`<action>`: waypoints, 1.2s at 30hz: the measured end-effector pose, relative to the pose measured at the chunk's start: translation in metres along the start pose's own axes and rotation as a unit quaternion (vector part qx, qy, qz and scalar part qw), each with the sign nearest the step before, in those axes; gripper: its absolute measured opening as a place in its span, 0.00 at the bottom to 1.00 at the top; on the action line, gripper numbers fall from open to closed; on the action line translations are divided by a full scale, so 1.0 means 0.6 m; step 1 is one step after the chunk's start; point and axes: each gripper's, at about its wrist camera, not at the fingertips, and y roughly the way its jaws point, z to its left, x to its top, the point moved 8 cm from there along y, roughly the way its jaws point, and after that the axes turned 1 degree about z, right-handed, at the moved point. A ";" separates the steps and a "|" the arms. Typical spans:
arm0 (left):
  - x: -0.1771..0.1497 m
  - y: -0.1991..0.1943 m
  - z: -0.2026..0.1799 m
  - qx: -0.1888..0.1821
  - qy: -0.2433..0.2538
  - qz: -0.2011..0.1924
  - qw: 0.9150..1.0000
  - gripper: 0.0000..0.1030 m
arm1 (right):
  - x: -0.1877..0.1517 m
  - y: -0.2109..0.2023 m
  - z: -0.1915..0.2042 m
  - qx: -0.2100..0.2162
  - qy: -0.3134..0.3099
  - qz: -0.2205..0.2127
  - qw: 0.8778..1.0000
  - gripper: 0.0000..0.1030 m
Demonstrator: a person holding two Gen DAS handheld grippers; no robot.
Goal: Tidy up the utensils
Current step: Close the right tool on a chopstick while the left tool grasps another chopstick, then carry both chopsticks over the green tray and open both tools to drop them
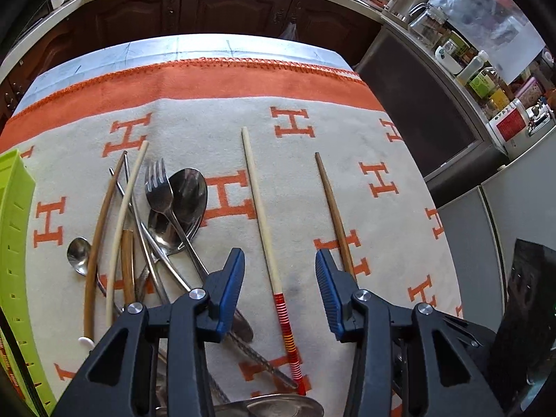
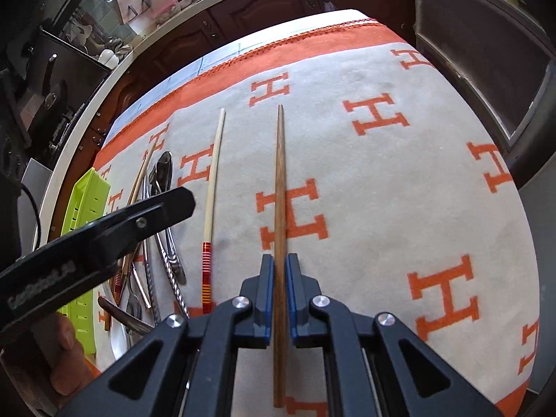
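Not very far along, from what we can see. Our right gripper (image 2: 277, 283) is clamped on the brown wooden chopstick (image 2: 279, 187), which runs straight out between the pads toward the far edge of the desk (image 2: 434, 160). Our left gripper (image 1: 279, 278) has its jaws apart, with the pale chopstick with the red striped end (image 1: 259, 208) lying on the blanket between them, not gripped yet. So two chopsticks are pulled out, side by side but well apart. What's left is the heap on the left: fork (image 1: 158, 187), big spoon (image 1: 189, 194), small spoon (image 1: 79, 253), more chopsticks and other metal pieces tangled together. The green tray (image 1: 14, 208) sits just beyond the heap at the left edge; we can't tell what's in it.
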 end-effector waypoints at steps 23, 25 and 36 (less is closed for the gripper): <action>-0.005 0.055 -0.026 0.102 0.066 -0.002 0.993 0.06 | -0.027 -0.010 -0.013 0.013 0.018 0.000 1.000 0.07; -0.004 0.054 -0.022 0.085 0.055 -0.001 0.995 0.04 | -0.028 -0.012 -0.013 0.013 0.019 -0.001 1.000 0.07; -0.026 -0.077 0.020 -0.006 -0.003 -0.035 0.999 0.04 | -0.026 -0.066 0.027 0.044 0.003 -0.026 0.999 0.06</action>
